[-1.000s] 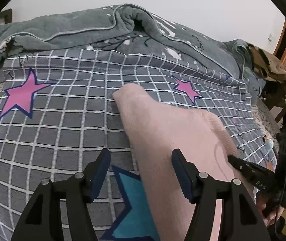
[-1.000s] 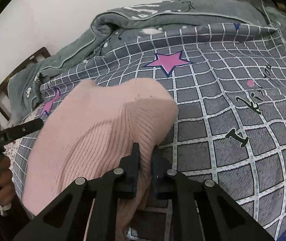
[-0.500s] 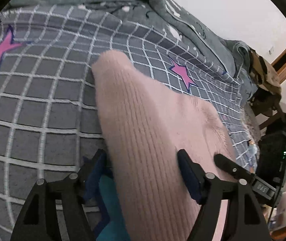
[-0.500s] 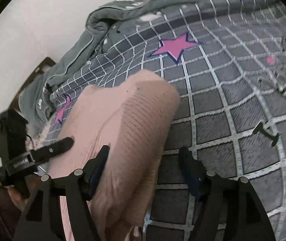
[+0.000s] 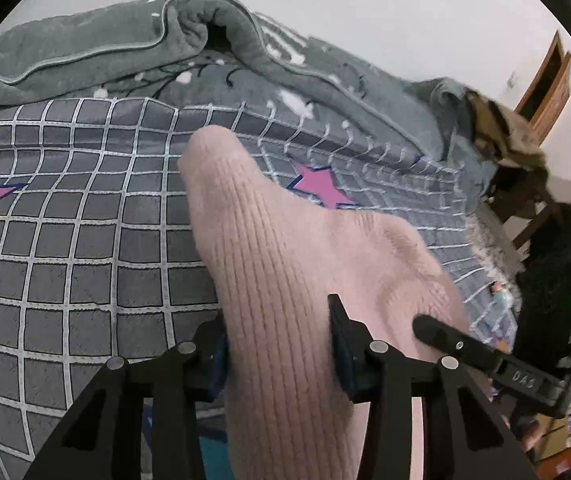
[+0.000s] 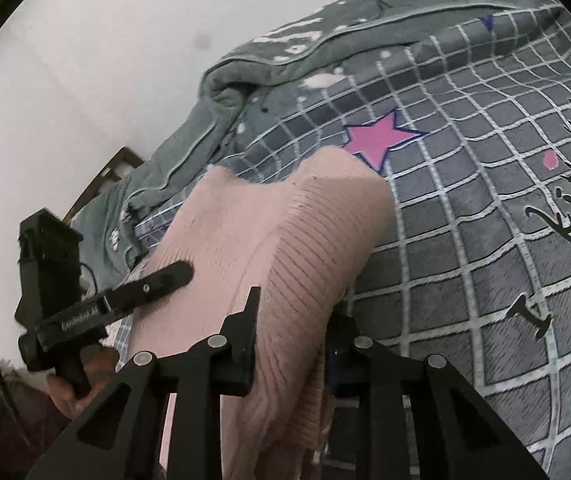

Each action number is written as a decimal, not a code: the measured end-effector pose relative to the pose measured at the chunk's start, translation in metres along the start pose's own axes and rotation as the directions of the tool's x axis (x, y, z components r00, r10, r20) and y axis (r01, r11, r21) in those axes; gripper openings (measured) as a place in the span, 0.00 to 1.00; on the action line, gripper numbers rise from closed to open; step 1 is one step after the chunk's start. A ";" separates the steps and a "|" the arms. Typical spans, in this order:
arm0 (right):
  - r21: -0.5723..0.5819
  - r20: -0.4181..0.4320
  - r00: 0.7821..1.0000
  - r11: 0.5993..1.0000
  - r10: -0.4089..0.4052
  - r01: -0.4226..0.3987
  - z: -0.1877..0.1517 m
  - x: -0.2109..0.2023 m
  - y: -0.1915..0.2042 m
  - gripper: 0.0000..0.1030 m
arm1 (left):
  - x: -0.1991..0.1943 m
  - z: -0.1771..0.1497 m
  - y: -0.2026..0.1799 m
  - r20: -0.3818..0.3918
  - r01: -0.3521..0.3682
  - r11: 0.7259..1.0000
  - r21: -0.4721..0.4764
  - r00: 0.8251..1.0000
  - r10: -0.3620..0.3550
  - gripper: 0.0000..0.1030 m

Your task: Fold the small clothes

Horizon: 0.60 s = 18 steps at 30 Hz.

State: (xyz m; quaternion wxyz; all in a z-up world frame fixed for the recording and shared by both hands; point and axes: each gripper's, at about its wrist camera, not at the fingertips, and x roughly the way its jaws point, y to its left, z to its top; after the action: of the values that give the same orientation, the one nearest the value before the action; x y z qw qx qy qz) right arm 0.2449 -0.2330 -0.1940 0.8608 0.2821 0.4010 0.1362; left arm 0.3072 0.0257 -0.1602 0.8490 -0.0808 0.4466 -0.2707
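Note:
A pink ribbed knit garment (image 5: pixel 285 248) lies raised over the grey checked bedsheet (image 5: pixel 65 240), one end reaching towards a pink star. My left gripper (image 5: pixel 279 344) has the knit filling the gap between its fingers, and its jaws are closing with the pads against the fabric. In the right wrist view the same garment (image 6: pixel 285 232) shows a folded ribbed edge. My right gripper (image 6: pixel 291 332) straddles that edge, jaws closing, fabric bunched between the pads. Each view shows the other gripper lying against the knit: the right one (image 5: pixel 465 346), the left one (image 6: pixel 145 288).
A rumpled grey blanket (image 5: pixel 125 48) lines the far side of the bed against the white wall. A chair with brown clothing (image 5: pixel 505 136) stands beyond the bed's right end. A person's hand (image 6: pixel 73 392) grips the left tool's handle. The sheet (image 6: pixel 465 240) stretches off to the right.
The left gripper slid onto the pink garment and its jaws narrowed around it. The right gripper let go, opened wide, then closed again on the ribbed edge.

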 end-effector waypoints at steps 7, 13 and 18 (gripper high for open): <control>-0.087 -0.039 0.990 0.988 -0.133 0.129 -0.007 0.017 -0.013 0.50 | 0.010 -0.015 0.021 -0.025 -0.041 0.998 -0.041 0.999 0.040 0.62; -0.174 0.032 0.977 0.962 -0.209 0.211 -0.015 -0.029 0.011 0.51 | -0.016 -0.020 0.013 0.030 -0.092 0.996 0.020 0.995 0.091 0.63; -0.259 0.128 0.966 0.933 -0.224 0.251 -0.034 -0.058 0.039 0.48 | -0.029 -0.035 0.008 0.035 -0.085 0.996 0.020 0.996 0.084 0.63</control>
State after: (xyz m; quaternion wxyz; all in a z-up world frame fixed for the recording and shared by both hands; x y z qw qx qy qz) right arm 0.1809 -0.2155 -0.1529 0.9200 0.1162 0.3675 0.0712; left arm 0.2693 0.0519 -0.1625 0.8680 -0.0573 0.4321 -0.2379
